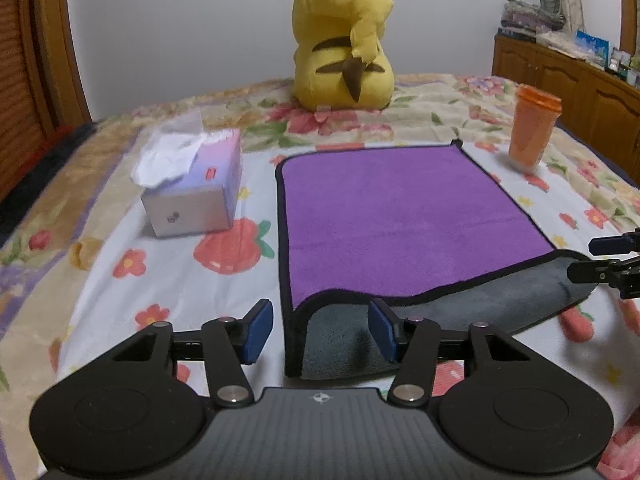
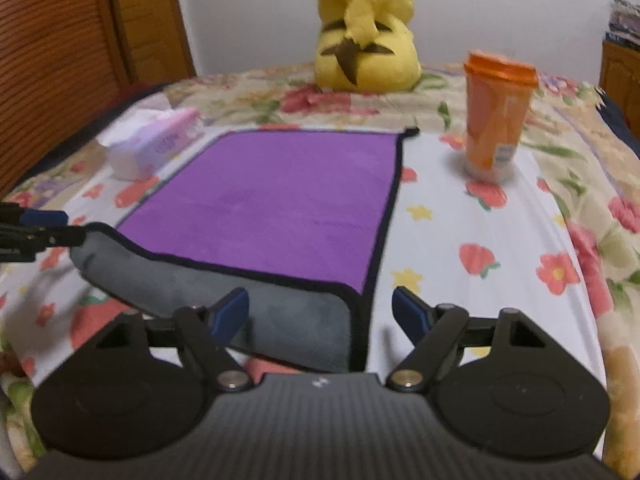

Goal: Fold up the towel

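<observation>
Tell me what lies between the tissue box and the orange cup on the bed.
The purple towel lies flat between the tissue box and the orange cup, touching neither; both wrist views show it.

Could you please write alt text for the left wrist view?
The open left gripper straddles the near left corner of a purple towel, its grey underside showing along the near edge, on a floral bedsheet. A tissue box sits left, an orange cup right, a yellow plush behind.

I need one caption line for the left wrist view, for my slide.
Open left tool straddling the near-left corner of the purple towel, whose near edge is turned up, showing its grey underside.
</observation>
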`<state>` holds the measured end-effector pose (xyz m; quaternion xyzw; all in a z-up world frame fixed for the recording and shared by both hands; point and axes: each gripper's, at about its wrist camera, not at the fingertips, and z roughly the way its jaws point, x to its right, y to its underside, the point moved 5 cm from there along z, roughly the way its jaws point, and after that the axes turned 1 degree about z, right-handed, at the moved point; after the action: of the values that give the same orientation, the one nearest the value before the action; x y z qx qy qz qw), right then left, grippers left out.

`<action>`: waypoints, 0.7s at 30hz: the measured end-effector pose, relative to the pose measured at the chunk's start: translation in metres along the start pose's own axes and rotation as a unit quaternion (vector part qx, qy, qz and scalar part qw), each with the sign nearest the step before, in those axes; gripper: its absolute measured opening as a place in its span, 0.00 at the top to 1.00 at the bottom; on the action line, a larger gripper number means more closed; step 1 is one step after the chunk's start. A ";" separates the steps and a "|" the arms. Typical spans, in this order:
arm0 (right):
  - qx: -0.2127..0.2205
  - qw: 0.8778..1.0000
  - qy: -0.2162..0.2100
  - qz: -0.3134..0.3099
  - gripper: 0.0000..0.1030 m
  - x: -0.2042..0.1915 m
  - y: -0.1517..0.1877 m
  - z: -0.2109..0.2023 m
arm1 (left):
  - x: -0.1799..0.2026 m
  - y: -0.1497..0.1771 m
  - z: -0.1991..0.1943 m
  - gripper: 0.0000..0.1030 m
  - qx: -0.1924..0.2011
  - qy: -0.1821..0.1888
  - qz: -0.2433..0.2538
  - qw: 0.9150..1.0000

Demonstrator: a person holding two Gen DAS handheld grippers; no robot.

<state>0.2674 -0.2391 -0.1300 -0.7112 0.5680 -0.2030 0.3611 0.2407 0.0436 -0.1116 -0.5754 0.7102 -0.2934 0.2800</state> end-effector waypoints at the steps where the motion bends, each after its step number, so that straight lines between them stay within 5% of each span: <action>1: -0.005 1.000 -0.001 0.004 0.25 0.003 0.001 0.002 | -0.002 0.001 0.003 0.46 -0.005 0.001 -0.003 1.000; 9: -0.023 0.999 -0.015 0.031 0.30 0.016 0.004 0.012 | -0.009 0.008 0.017 0.49 -0.026 0.008 -0.010 1.000; 21: -0.044 0.998 -0.029 0.027 0.49 0.014 0.004 0.012 | -0.003 0.012 0.021 0.68 -0.041 0.018 0.002 0.999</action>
<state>0.2773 -0.2494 -0.1426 -0.7166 0.5847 -0.1473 0.3506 0.2486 0.0470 -0.1342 -0.5800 0.7276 -0.2735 0.2438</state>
